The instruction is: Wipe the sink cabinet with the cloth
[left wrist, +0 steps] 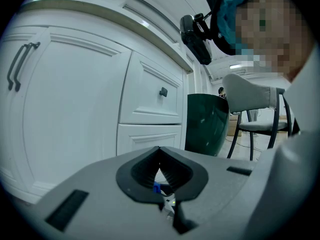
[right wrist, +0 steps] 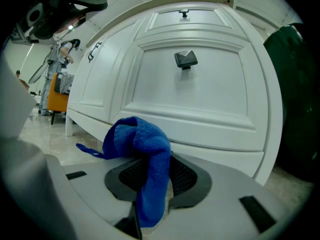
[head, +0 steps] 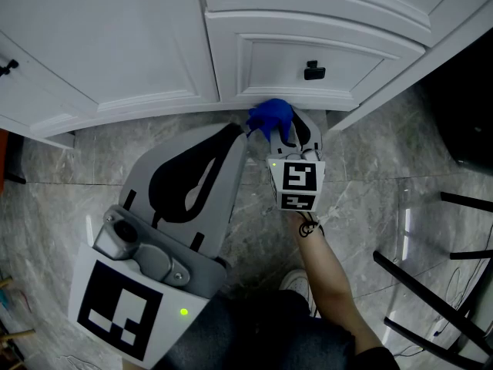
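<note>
The white sink cabinet (head: 139, 45) fills the top of the head view, and its lower drawer (right wrist: 200, 84) carries a black knob (head: 314, 71). A blue cloth (head: 271, 118) is bunched at the foot of that drawer front. My right gripper (head: 291, 135) is shut on the cloth (right wrist: 142, 144), which bulges out above the jaws close to the drawer's bottom rail. My left gripper (head: 235, 132) hangs just left of the cloth, low over the floor. Its jaws (left wrist: 159, 156) are shut with nothing between them.
A dark green bin (left wrist: 207, 124) stands right of the cabinet's corner. A chair (left wrist: 252, 101) is behind it, and black chair legs (head: 439, 284) cross the floor at the right. Double door handles (left wrist: 17, 66) sit on the left cabinet door. Grey marble floor (head: 92, 160) runs along the cabinet base.
</note>
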The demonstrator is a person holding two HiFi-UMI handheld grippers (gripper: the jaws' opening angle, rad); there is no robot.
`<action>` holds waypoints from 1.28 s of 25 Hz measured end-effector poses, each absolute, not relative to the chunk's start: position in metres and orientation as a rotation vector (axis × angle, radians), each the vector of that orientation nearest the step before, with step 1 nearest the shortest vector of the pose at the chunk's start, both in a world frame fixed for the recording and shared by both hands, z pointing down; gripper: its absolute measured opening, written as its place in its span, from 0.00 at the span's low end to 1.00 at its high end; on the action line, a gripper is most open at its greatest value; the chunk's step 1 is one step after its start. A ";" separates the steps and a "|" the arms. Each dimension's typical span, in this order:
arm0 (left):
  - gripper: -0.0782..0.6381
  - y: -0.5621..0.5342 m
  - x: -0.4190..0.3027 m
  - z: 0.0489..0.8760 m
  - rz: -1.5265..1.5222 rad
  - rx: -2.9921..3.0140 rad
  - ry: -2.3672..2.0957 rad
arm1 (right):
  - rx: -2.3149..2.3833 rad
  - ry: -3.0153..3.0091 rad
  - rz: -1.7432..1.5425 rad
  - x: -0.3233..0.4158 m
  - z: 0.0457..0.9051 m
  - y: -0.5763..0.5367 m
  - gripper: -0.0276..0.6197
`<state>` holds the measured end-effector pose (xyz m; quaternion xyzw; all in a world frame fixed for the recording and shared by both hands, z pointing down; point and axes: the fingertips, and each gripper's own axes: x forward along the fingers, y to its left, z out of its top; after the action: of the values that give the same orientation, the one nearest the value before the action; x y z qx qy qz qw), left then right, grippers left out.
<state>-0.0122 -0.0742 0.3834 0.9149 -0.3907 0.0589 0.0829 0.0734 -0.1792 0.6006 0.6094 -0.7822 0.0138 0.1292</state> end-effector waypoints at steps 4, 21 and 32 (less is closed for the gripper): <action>0.11 -0.074 -0.011 0.383 0.178 2.733 -1.165 | 1.771 -2.275 0.040 0.074 0.600 -0.179 0.22; 0.11 -0.074 -0.012 0.383 0.173 2.730 -1.164 | 1.767 -2.275 0.045 0.074 0.601 -0.179 0.22; 0.11 -0.074 -0.012 0.382 0.173 2.731 -1.165 | 1.807 -2.249 0.050 0.089 0.600 -0.179 0.22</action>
<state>-0.0118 -0.0738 0.3821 0.9150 -0.3903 0.0579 0.0836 0.0887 -0.1789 0.6003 0.6211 -0.7731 0.0172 0.1279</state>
